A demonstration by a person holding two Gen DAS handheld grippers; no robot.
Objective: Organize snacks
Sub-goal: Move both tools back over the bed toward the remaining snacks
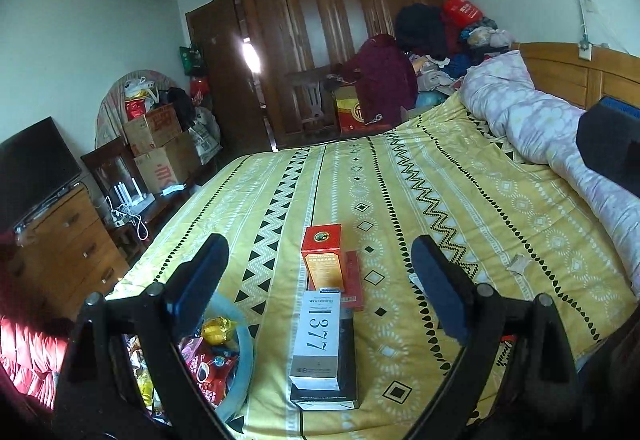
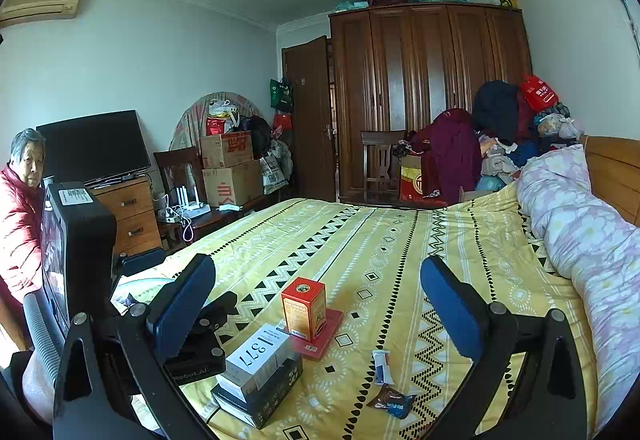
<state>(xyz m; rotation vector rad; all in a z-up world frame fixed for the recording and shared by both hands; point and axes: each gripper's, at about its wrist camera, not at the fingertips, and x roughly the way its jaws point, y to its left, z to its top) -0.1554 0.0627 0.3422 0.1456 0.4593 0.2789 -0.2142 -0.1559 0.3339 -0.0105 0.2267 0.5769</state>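
On the yellow patterned bed, an orange-red box (image 1: 322,256) (image 2: 304,306) stands upright on a flat red box (image 1: 355,280) (image 2: 325,336). Nearer lies a white box marked 377 (image 1: 318,336) (image 2: 258,356), on top of a black box (image 1: 334,396) (image 2: 260,400). A light-blue basin (image 1: 245,356) at lower left holds several snack packets, among them a red one (image 1: 208,372). Two small packets (image 2: 380,366) (image 2: 394,402) lie loose on the cover. My left gripper (image 1: 320,288) and right gripper (image 2: 320,308) hover open above the boxes, holding nothing.
A person in a red jacket (image 2: 20,200) stands at the left by a dresser (image 2: 128,208) with a TV (image 2: 94,144). Cardboard boxes (image 2: 228,168), a wardrobe (image 2: 428,96) and piled clothes (image 2: 496,128) line the far side. A rolled quilt (image 2: 580,216) lies along the headboard.
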